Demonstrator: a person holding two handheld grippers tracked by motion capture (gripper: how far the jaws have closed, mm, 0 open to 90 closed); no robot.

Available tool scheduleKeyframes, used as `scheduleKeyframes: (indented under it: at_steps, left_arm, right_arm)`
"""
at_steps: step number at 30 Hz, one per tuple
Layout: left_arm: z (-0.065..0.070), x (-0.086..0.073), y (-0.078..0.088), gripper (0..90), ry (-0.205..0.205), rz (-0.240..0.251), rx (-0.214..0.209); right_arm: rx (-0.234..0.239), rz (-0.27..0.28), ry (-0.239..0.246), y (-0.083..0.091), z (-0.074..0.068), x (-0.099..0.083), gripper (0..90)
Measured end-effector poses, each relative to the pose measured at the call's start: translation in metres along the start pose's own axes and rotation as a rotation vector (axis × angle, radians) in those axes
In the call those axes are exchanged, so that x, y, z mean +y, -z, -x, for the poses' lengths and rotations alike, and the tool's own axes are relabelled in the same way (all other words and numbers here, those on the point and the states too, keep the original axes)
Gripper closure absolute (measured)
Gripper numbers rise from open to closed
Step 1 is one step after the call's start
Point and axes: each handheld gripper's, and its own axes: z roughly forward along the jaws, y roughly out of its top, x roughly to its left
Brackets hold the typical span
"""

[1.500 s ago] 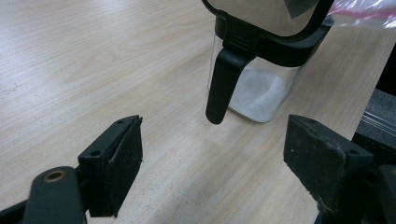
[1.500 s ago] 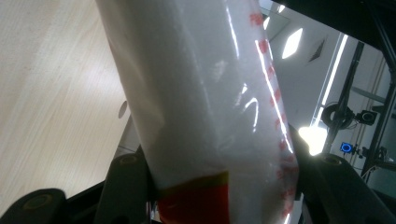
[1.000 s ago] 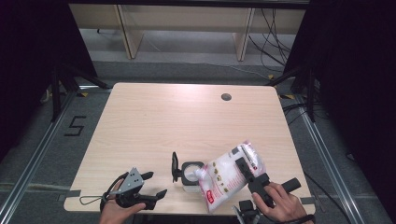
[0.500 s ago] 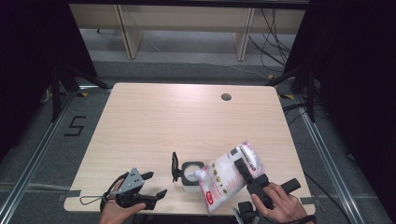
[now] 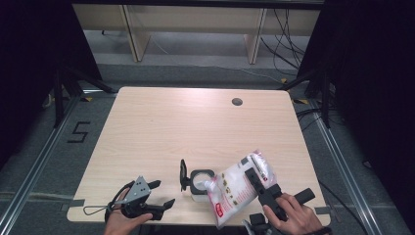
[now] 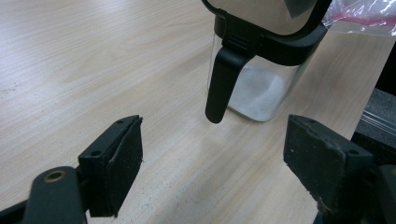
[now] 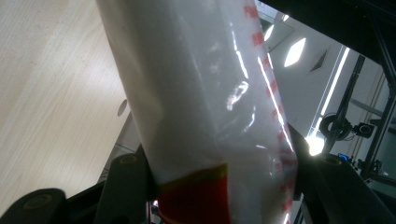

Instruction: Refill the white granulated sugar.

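Nothing has shifted since the earlier frames: both hands and the bag sit where they were.

At about 7 o'clock on the table [image 5: 161, 127], the left gripper [image 5: 162, 194] rests near the front edge, its jaws spread wide with nothing between them. In the left gripper view its fingers [image 6: 119, 161] frame bare wood.

Just to its right, near 6 o'clock, stands a clear jar [image 5: 200, 184] with a black rim and its lid [image 5: 184, 174] flipped upright. A low layer of white powder, possibly sugar or salt, lies in the bottom [image 6: 261, 95].

At 5 o'clock the right gripper [image 5: 255, 176] grips a plastic bag [image 5: 237, 188] of white powder, tilted with its lower corner touching the jar's rim. Whether powder is flowing is unclear.
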Motion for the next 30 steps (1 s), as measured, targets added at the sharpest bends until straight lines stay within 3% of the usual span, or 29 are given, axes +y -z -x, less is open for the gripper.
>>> scheduleKeyframes:
  at_steps: [2, 3, 9, 11, 12, 15, 30]
  left_arm:
    - [0.0003, -0.0002, 0.0002, 19.2, 0.006, -0.001, 0.002]
    - [0.0006, -0.0002, -0.0001, 19.1, 0.011, -0.001, 0.002]
    - [0.0005, -0.0003, 0.0001, 19.2, 0.011, -0.002, 0.004]
    - [-0.0013, 0.0002, 0.0011, 19.2, -0.008, -0.018, 0.011]
    - [0.0005, -0.0002, -0.0001, 19.2, 0.007, -0.004, 0.004]
    - [0.0001, 0.0002, 0.0, 19.2, 0.01, -0.006, 0.006]
    - [-0.0012, 0.0002, -0.0009, 19.2, 0.004, 0.0, -0.003]
  right_arm:
    - [-0.001, -0.004, 0.0, 0.0003, 0.0001, 0.0, 51.6]
    - [0.005, -0.005, -0.036, 0.0003, -0.0021, -0.0009, 51.6]
    - [0.011, 0.002, -0.059, -0.0019, -0.0056, -0.0032, 51.6]
    - [0.008, 0.001, -0.055, -0.0018, -0.0052, -0.0032, 51.6]
    - [0.008, 0.004, -0.037, -0.0012, -0.0029, -0.0033, 51.6]
    - [0.005, 0.003, -0.048, -0.0008, -0.0029, -0.0036, 51.5]
    - [0.011, 0.017, -0.048, -0.0009, -0.0026, -0.0039, 51.5]
